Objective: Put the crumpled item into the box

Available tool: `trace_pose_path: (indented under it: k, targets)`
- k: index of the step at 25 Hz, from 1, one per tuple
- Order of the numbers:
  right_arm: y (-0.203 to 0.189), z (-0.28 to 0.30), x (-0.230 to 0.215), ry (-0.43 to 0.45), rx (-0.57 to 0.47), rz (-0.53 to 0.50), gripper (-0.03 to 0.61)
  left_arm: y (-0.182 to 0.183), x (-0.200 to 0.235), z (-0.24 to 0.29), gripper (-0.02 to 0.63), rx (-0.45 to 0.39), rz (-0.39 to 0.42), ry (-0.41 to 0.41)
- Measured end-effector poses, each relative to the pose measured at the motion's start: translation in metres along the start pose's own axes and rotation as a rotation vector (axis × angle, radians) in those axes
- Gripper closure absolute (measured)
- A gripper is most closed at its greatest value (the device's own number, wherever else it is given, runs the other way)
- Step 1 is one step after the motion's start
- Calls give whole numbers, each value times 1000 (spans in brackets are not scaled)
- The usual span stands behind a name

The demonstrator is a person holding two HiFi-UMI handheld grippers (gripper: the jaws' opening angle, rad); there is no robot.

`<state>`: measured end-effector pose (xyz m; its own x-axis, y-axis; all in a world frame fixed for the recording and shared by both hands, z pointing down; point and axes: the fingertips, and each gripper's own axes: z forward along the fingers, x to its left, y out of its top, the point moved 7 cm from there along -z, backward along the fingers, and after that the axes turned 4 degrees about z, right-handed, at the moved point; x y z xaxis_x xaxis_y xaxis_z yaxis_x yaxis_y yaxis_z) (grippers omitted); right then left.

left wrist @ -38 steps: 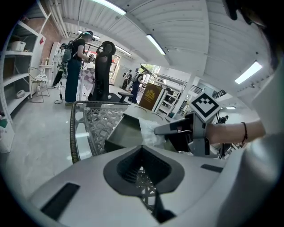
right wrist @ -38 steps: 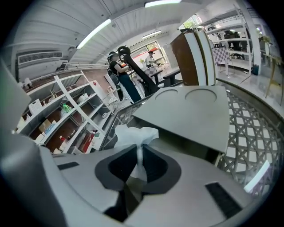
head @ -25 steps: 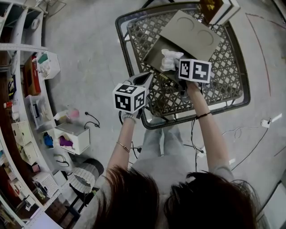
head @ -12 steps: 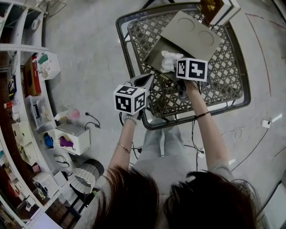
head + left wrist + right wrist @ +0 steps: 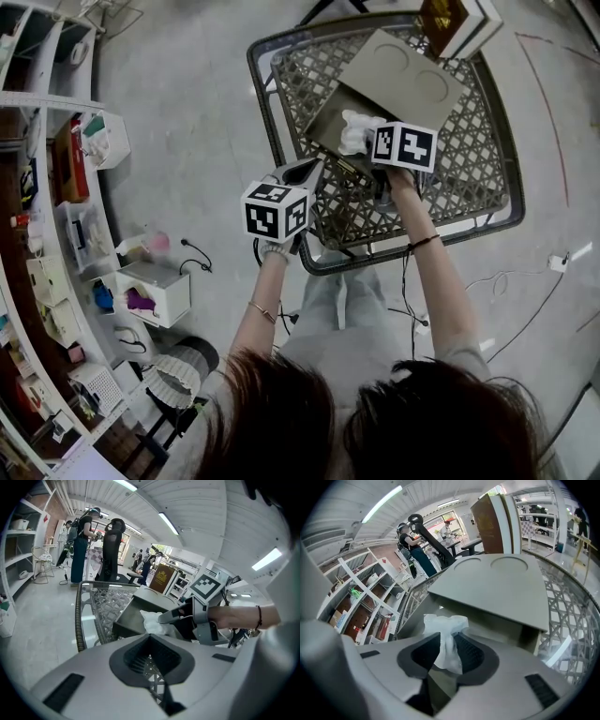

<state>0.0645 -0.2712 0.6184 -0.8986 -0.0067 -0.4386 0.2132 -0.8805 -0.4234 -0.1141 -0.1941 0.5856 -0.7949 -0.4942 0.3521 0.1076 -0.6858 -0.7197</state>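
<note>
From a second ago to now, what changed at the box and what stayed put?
The right gripper has just been opening its jaws; the crumpled tissue is still between them, above the open box, no longer squeezed. The left gripper and the box stayed in place, and the right gripper did not shift.

Mostly grey, with one white scrap

The crumpled item (image 5: 356,131) is plain white against the box (image 5: 403,80), which is dull grey-brown board, its lid marked with two faint pressed circles. Under it the table (image 5: 478,169) is dark metal in an open diamond lattice with a dark rim. My left gripper (image 5: 150,641) has a pale grey shell and black ribbed pads, and its cube carries black squares on white. The floor (image 5: 178,112) is light mottled grey. At the top edge sits a dark brown carton (image 5: 441,17) with gold print and white sides.
</note>
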Motion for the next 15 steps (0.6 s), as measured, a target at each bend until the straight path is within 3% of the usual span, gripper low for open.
trace_pose_path:
  k: [6, 15]
  targets:
    - [1, -7, -2, 6, -25, 24, 428, 7, -4, -1, 597, -15, 5, 0]
    - [-1, -36, 3, 39, -70, -15, 460, 17, -11, -12, 597, -57, -13, 11]
